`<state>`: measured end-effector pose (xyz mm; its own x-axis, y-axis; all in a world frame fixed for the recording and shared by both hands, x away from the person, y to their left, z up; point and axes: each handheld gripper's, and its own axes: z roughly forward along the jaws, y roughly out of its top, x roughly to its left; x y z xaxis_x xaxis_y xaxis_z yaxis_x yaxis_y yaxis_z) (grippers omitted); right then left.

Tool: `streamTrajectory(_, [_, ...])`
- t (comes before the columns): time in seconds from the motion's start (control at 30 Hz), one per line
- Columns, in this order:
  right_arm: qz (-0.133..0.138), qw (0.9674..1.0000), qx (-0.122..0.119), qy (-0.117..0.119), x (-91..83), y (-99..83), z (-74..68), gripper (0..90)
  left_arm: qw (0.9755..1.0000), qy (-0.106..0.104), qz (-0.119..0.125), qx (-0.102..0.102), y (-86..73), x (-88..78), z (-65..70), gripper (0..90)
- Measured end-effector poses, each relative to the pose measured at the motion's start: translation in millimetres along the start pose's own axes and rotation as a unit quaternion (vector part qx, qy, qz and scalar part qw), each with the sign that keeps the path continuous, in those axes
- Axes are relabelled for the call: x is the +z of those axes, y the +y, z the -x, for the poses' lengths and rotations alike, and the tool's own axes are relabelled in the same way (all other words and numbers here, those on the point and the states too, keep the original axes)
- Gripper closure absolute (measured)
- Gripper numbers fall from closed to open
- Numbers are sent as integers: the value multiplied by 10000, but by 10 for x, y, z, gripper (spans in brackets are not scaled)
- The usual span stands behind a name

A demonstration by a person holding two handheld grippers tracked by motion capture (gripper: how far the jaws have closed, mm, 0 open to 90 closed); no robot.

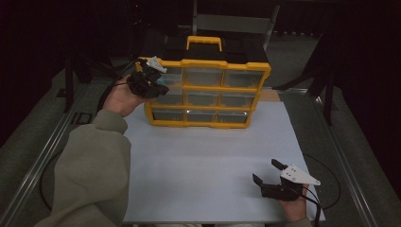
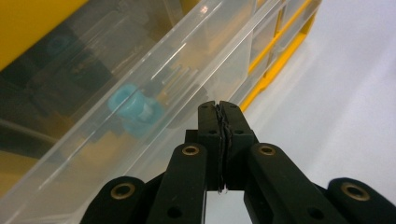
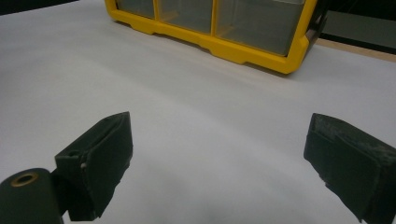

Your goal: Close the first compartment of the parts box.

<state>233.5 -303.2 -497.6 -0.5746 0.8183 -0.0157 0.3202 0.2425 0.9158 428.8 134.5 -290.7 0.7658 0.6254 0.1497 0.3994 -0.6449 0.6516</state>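
A yellow organiser box (image 1: 208, 92) with nine clear drawers and a yellow handle stands at the back of a white mat (image 1: 213, 161). My left gripper (image 1: 150, 84) is at the box's left edge, level with the middle-left drawer. In the left gripper view my left gripper (image 2: 220, 108) is shut with nothing between the pads, just in front of a clear drawer (image 2: 140, 107). Inside that drawer lies a small teal cylinder (image 2: 135, 108). My right gripper (image 1: 268, 171) rests near the mat's front right corner, open and empty. Its jaws (image 3: 219, 158) point toward the box (image 3: 224, 28).
Metal rails (image 1: 42, 156) run along both sides of the table. A black cable (image 1: 326, 189) loops at the right of the mat. Bare white mat lies between the box and the right gripper. The surroundings behind the box are dark.
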Motion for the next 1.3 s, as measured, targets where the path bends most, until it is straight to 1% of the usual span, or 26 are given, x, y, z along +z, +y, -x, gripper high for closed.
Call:
streamTrajectory(0.03, [0,10000,0,0,0,0,0,79,10000,0,0,0,0,0,0,890])
streamTrajectory(0.1, [-7,10000,12,2,-2,0,-3,79,10000,85,22,-34,0,11,-7,890])
streamTrajectory(0.17, [-7,10000,10,-5,-2,0,-4,79,9999,114,36,-60,-3,16,-14,890])
streamTrajectory(0.27, [-10,10000,11,-8,-4,-1,-4,79,9999,114,36,-60,-3,16,-14,890])
streamTrajectory(0.3, [-10,10000,11,-8,-4,-1,-4,79,9997,200,76,-117,-9,24,-28,890])
streamTrajectory(0.53, [-14,10000,18,-10,-9,-3,-1,79,9988,383,142,-272,-27,20,-67,890])
streamTrajectory(0.67, [-15,10000,22,-16,-8,-3,-2,79,9978,533,186,-353,-39,16,-91,891])
streamTrajectory(0.73, [-14,10000,21,-11,-8,-3,-3,79,9976,542,199,-377,-40,16,-100,892])
streamTrajectory(0.77, [-16,10000,20,-12,-8,-3,-2,79,9972,579,208,-422,-38,20,-114,892])
streamTrajectory(0.83, [-20,10000,19,-10,-8,-3,-2,79,9970,580,215,-464,-33,31,-126,892])
streamTrajectory(1.07, [-9,10000,35,-11,-5,-5,1,79,9970,581,159,-493,-10,101,-144,892])
streamTrajectory(1.27, [-7,10000,36,-19,-6,-6,6,79,9957,718,188,-552,18,141,-156,892])
streamTrajectory(1.3, [-6,10000,37,-19,-7,-6,6,79,9956,758,178,-530,24,147,-156,892])
